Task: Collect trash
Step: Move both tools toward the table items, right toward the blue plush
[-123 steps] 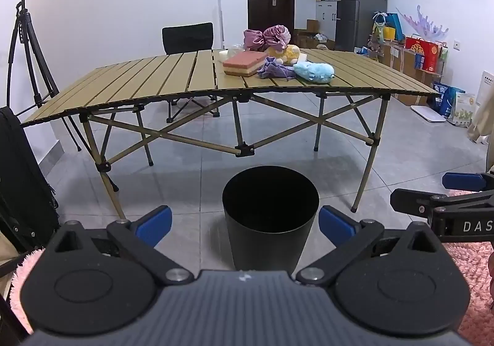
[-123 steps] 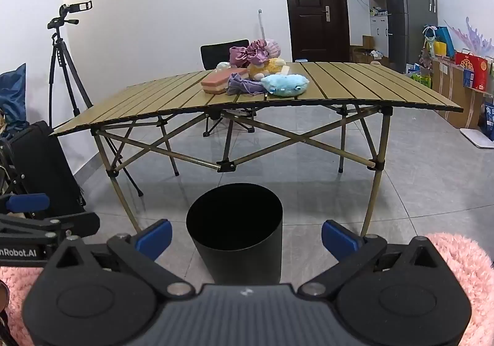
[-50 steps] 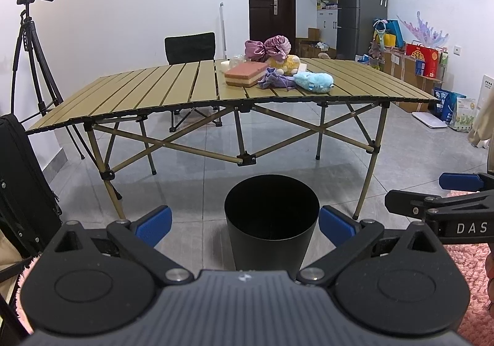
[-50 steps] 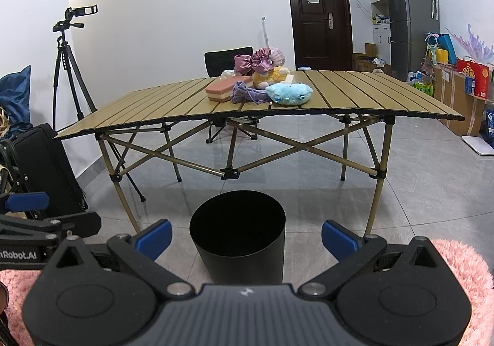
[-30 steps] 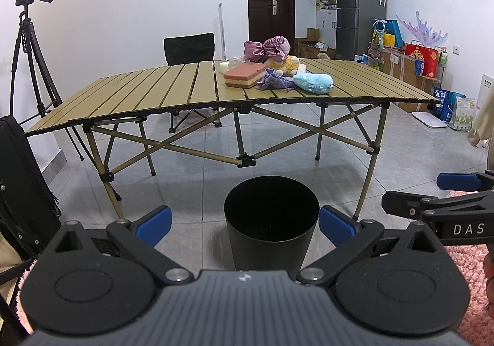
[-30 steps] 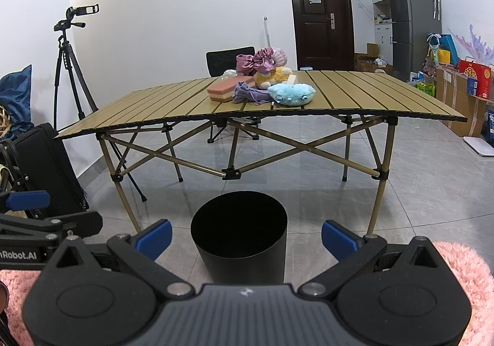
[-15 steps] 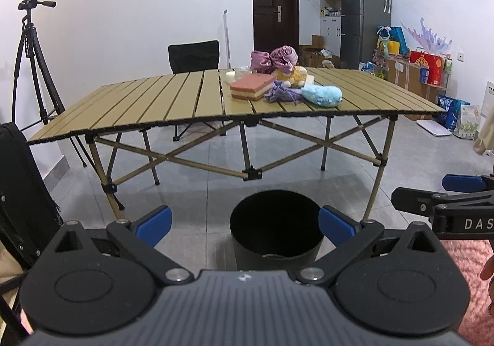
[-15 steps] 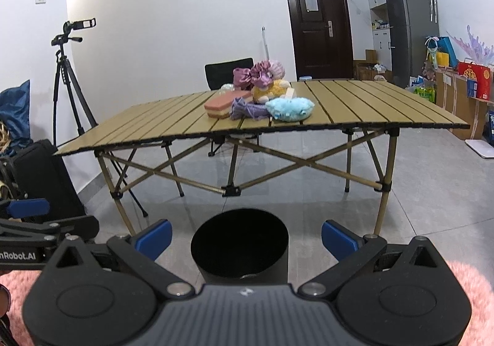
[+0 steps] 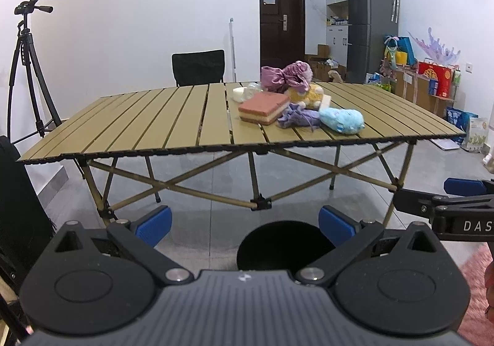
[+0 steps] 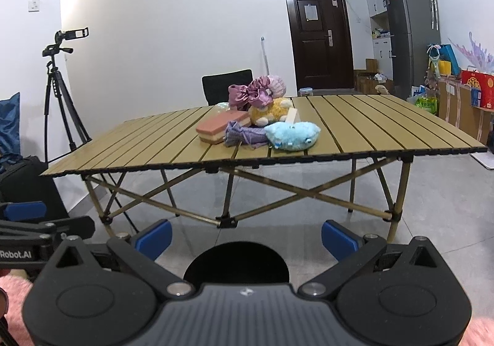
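Both pairs of tongs are spread wide with nothing in them — the left tongs [image 9: 244,224] and the right tongs [image 10: 245,238] hang low, side by side, pointed at the desk [image 9: 185,117]. The black bin [image 9: 285,244] sits on the floor just ahead of them and below. The pile to collect lies well ahead and above, on the desk: a pink block [image 9: 264,106], purple cloth [image 9: 296,117], a blue plush [image 9: 341,120], a yellow plush [image 10: 271,111] and satin bonnets [image 9: 285,76] behind. The things touch and overlap, so I'd guess a grab drags a neighbour off the near edge — or soft cloth slips out above the floor, missing the bin.
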A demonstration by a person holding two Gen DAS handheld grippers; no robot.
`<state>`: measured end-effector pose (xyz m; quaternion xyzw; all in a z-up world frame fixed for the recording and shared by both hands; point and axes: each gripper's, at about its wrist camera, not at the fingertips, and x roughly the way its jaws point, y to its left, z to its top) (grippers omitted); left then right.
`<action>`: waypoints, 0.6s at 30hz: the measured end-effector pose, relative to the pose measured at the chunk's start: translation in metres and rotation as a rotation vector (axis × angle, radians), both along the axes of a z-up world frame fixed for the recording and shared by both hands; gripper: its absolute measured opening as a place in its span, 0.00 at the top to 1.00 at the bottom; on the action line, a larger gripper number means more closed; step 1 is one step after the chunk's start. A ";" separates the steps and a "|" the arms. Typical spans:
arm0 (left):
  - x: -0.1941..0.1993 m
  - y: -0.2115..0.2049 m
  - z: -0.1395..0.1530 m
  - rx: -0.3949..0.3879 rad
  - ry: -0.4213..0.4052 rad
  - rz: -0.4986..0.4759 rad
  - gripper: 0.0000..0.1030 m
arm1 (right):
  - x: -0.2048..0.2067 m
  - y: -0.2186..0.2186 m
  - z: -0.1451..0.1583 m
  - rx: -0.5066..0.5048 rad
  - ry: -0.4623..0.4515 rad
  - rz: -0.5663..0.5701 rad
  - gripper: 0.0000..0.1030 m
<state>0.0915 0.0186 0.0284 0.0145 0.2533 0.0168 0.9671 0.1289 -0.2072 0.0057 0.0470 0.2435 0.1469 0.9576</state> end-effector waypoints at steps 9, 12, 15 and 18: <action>0.052 0.008 0.004 -0.013 -0.019 0.019 0.00 | 0.050 0.001 0.004 -0.009 -0.033 -0.011 0.00; 0.071 0.007 0.007 -0.015 -0.026 0.012 0.00 | 0.065 0.000 0.006 -0.009 -0.044 -0.016 0.00; 0.090 0.006 0.011 -0.026 -0.039 0.003 0.00 | 0.083 -0.002 0.008 -0.010 -0.060 -0.021 0.00; 0.111 0.004 0.015 -0.035 -0.057 0.011 0.00 | 0.105 -0.003 0.013 -0.013 -0.077 -0.031 0.00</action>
